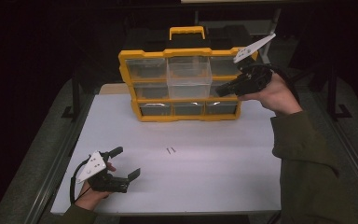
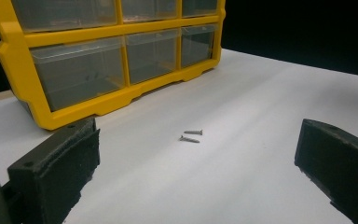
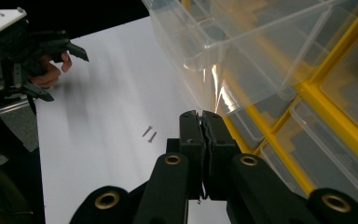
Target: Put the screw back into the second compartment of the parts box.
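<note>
Two screws (image 2: 190, 136) lying mid-table (image 2: 242, 168) | left tool (image 1: 127, 163) gaping wide | right tool (image 3: 202, 122) pinching shut, empty, beside pulled-out drawer (image 3: 223, 42)

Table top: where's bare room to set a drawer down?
Bare: the white table between the two screws and the right edge, and the front strip right of the left tongs. Crowded: the back edge, under the yellow organizer, its pulled-out clear drawers and the right tongs.
</note>
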Available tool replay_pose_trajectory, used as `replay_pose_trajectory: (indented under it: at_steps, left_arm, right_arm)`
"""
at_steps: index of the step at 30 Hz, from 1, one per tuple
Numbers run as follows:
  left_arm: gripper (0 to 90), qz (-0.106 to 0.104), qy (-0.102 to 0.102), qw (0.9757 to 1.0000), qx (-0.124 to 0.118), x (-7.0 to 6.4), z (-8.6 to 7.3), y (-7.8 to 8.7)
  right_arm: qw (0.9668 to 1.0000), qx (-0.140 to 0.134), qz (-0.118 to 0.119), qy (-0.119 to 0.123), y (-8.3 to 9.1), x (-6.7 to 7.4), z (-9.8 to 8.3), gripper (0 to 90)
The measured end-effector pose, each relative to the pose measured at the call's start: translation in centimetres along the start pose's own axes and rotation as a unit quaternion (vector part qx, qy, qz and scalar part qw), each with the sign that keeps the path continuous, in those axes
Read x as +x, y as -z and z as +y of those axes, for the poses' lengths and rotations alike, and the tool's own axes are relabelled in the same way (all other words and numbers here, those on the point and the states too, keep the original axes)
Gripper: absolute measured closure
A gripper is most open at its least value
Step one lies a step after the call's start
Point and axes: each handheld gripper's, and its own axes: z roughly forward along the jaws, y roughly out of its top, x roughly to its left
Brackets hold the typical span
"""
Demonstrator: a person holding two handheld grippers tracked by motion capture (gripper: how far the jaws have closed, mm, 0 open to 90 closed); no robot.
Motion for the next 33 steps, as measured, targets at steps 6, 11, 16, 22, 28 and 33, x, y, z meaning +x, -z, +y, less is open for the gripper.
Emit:
replay_pose_trajectory:
  at_steps: [6, 11, 16, 22, 28, 33]
  left_arm:
    - [0.0, 0.0, -0.002, 1.0, 0.001, 0.0, 0.0, 0.0]
    - [0.0, 0.0, -0.001, 1.0, 0.0, 0.0, 0.0, 0.0]
    - [0.0, 0.0, -0.002, 1.0, 0.004, 0.0, 0.0, 0.0]
    - [0.0, -0.001, -0.003, 1.0, 0.002, 0.0, 0.0, 0.0]
    - [0.0, -0.002, 0.0, 1.0, 0.001, 0.0, 0.0, 0.0]
    - [0.0, -0.002, 0.0, 1.0, 0.001, 0.0, 0.0, 0.0]
  right_arm:
    - [0.9999, -0.01, -0.005, -0.001, 0.9, -0.2, 0.4, 87.3]
    - [0.9995, -0.029, -0.007, -0.004, 1.7, -0.5, 1.0, 87.3]
    - [0.9993, -0.037, -0.01, -0.003, 2.0, -0.6, 1.6, 87.3]
    - [0.9989, -0.044, -0.015, 0.0, 2.2, -0.6, 2.8, 87.3]
    - [0.9983, -0.058, -0.011, 0.002, 2.0, -0.7, 4.0, 87.3]
    - [0.9982, -0.059, -0.009, 0.005, 1.3, -0.7, 5.0, 87.3]
